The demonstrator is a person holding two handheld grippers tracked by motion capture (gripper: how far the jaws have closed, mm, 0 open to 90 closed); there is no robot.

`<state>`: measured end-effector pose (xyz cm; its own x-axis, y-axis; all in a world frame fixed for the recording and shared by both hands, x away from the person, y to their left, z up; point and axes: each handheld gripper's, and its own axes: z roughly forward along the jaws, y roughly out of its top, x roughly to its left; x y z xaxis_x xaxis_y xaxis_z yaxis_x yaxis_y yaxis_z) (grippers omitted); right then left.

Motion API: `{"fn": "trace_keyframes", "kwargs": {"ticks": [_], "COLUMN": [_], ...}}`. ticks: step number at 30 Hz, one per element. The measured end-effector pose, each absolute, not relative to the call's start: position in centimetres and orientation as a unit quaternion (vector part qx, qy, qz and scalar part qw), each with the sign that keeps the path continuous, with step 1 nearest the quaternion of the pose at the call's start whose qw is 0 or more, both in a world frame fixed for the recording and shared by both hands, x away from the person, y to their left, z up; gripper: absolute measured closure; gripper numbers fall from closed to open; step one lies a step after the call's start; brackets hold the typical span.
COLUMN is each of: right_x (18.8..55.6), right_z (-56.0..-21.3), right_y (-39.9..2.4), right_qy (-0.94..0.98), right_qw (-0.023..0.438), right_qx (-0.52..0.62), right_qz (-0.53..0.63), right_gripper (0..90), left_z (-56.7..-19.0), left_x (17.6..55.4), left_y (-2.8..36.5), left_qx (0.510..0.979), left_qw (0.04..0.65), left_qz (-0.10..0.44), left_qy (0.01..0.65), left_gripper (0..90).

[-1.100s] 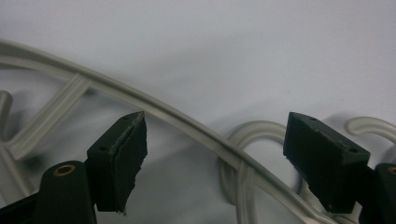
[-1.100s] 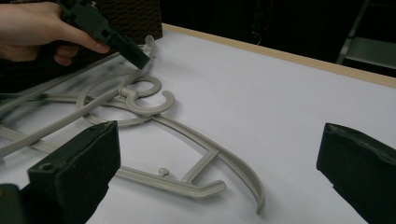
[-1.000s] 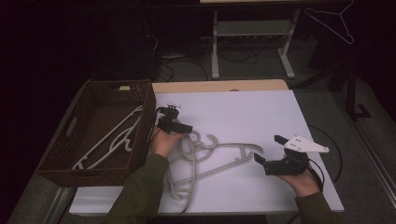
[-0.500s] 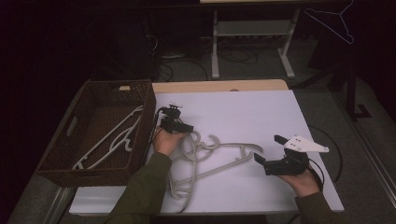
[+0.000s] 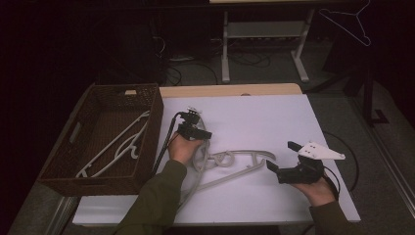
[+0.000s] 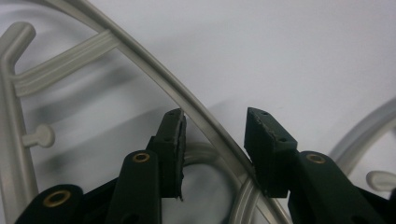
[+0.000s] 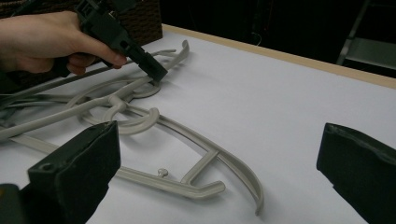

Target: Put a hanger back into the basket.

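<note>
Several pale grey plastic hangers [image 5: 244,152] lie tangled on the white table [image 5: 274,117]. My left gripper [image 5: 201,136] points down into the left end of the pile. In the left gripper view its jaws [image 6: 215,121] stand open on either side of one curved hanger arm [image 6: 140,56], a gap on both sides. My right gripper [image 5: 281,156] hovers low at the right end of the pile, jaws wide open and nothing between them [image 7: 217,135]. From there I see a hanger [image 7: 201,165] ahead and the left gripper [image 7: 126,39] touching the tangle.
A brown wicker basket [image 5: 152,122] stands along the table's left side, with white hangers [image 5: 122,142] inside. A wire hanger [image 5: 350,22] hangs in the dark at the back right. Cables and a metal stand lie on the floor behind the table.
The left hand and its gripper have edged slightly to the right over the hangers. The right gripper has stayed put.
</note>
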<state>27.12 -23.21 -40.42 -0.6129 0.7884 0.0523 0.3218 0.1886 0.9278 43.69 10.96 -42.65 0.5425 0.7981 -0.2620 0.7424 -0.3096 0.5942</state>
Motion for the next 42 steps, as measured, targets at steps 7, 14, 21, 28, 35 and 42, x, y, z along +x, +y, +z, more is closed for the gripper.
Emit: {"fn": "trace_keyframes", "kwargs": {"ticks": [7, 14, 21, 28, 35, 42], "right_x": [27.1, 27.1, 27.0, 27.0, 27.0, 27.0], "right_z": [-40.4, -40.4, -40.3, -40.4, -40.4, -40.4], "right_y": [-23.2, -23.2, -23.3, -23.5, -23.4, -23.2], "right_qy": [0.737, 0.737, 0.734, 0.732, 0.734, 0.736], "right_qw": [0.227, 0.225, 0.223, 0.224, 0.226, 0.228], "right_qx": [0.376, 0.376, 0.378, 0.379, 0.378, 0.377], "right_qz": [0.514, 0.514, 0.519, 0.52, 0.517, 0.514], "right_gripper": [0.0, 0.0, 0.0, 0.0, 0.0, 0.0], "left_z": [-42.0, -42.3, -42.9, -41.9, -39.8, -38.8], "left_x": [43.4, 43.6, 43.9, 43.5, 41.1, 37.5], "left_y": [8.7, 4.7, 2.5, 3.3, 5.4, 8.1], "left_qx": [0.82, 0.849, 0.86, 0.87, 0.864, 0.869], "left_qw": [0.359, 0.345, 0.336, 0.333, 0.361, 0.367], "left_qz": [0.032, 0.019, 0.02, 0.053, 0.052, 0.047], "left_qy": [0.444, 0.4, 0.383, 0.361, 0.347, 0.329], "left_gripper": [64.2, 65.7, 64.1, 43.4, 36.5, 34.9]}}
